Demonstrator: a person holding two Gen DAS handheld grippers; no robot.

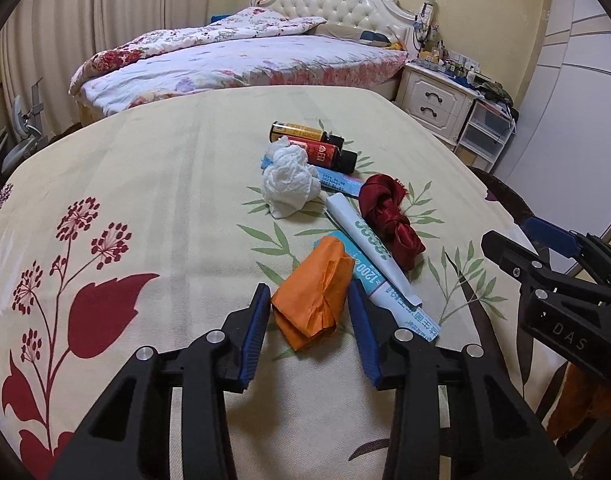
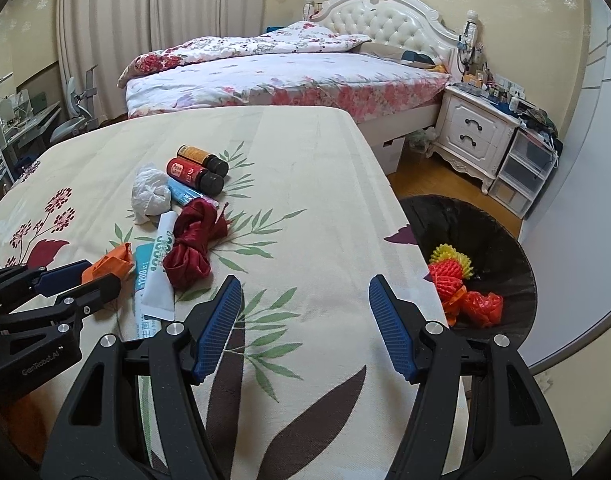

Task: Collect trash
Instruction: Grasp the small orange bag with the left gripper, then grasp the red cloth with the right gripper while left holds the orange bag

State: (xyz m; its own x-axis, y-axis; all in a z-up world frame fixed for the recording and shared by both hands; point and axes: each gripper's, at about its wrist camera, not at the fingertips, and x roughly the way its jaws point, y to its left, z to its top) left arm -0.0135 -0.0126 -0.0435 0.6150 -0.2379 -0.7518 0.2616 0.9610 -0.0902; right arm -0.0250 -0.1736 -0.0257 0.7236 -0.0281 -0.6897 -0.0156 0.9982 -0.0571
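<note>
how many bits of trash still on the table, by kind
small bottles: 2
crumpled paper wads, white and orange: 2
printed tubes/packets: 3
red ribbon bundle: 1
total: 8

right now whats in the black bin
In the bin: red netting, yellow netting, red plastic. The table hides its near-left part.
</note>
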